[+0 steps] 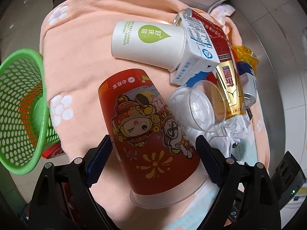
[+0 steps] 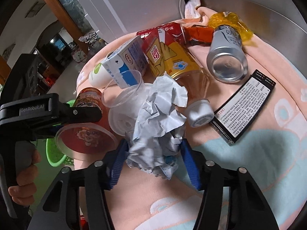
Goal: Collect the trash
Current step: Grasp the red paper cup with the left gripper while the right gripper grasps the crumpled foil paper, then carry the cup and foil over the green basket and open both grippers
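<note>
A red printed cup (image 1: 145,126) lies on its side on the peach cloth (image 1: 80,57), rim toward me. My left gripper (image 1: 154,140) straddles it, with a fingertip touching each side of the cup. In the right wrist view one of its fingers (image 2: 86,113) lies over the same red cup (image 2: 86,134). My right gripper (image 2: 155,143) is shut on a ball of crumpled paper (image 2: 159,115), both blue pads pressing into it. A green mesh basket (image 1: 19,115) stands off the cloth's left edge.
More trash lies behind: a white paper cup (image 1: 147,42), a milk carton (image 2: 126,61), a red-gold carton (image 2: 167,55), a clear plastic cup (image 2: 124,94), a silver can (image 2: 226,61), a small white tub (image 2: 199,113) and a black box (image 2: 245,111). A white appliance (image 2: 134,5) stands at the back.
</note>
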Available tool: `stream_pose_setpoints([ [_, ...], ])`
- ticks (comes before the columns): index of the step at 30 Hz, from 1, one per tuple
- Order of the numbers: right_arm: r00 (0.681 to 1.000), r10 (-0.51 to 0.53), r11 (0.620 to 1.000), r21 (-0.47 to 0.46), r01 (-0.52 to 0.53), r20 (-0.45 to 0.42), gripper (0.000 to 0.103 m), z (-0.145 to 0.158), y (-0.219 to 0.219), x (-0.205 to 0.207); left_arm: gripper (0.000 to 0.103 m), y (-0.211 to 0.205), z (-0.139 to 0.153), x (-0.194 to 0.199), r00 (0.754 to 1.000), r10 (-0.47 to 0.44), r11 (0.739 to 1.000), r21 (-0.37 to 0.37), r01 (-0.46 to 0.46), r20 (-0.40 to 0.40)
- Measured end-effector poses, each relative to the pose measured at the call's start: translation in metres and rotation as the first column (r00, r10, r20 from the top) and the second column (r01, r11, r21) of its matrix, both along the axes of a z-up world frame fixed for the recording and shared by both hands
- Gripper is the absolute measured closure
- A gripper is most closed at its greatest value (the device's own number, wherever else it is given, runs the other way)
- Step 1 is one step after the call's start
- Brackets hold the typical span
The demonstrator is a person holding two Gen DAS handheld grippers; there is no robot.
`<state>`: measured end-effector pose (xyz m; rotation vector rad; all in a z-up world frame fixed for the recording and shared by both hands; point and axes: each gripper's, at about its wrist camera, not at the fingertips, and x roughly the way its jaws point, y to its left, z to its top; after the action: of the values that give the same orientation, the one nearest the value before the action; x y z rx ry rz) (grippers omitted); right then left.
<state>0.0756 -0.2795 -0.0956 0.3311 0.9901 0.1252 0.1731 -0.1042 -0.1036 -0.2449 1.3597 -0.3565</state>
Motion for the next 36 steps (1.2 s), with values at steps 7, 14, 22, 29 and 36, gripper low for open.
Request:
stream_pose_setpoints([
  [7,1.000,-0.012,1.000,0.004,0.012,0.014,0.059,0.004,-0.005,-0.006,0.025,0.003,0.008,-0.007,0.999,-0.029,0.999,-0.018,0.029,0.027],
  [14,0.999,-0.042,0.999,-0.005,0.042,-0.013,0.031,-0.006,-0.009,0.003,0.027,0.005,0.011,-0.011,0.998,-0.044,0.999,-0.020,0.045,0.039],
  [22,1.000,-0.012,0.997,0.074,0.013,-0.013,0.051,-0.011,-0.005,0.004,0.030,0.011,0.016,-0.017,0.997,-0.061,0.997,-0.033,0.063,0.046],
  [29,1.000,-0.002,0.997,0.071,0.000,0.025,0.066,0.008,0.001,-0.019,0.031,0.027,0.024,-0.024,0.997,-0.052,0.996,-0.065,0.055,0.054],
  [36,0.997,-0.005,0.996,0.085,-0.002,0.081,0.068,0.030,0.008,-0.046,0.031,0.052,0.039,-0.032,0.996,-0.036,0.995,-0.086,0.043,0.083],
])
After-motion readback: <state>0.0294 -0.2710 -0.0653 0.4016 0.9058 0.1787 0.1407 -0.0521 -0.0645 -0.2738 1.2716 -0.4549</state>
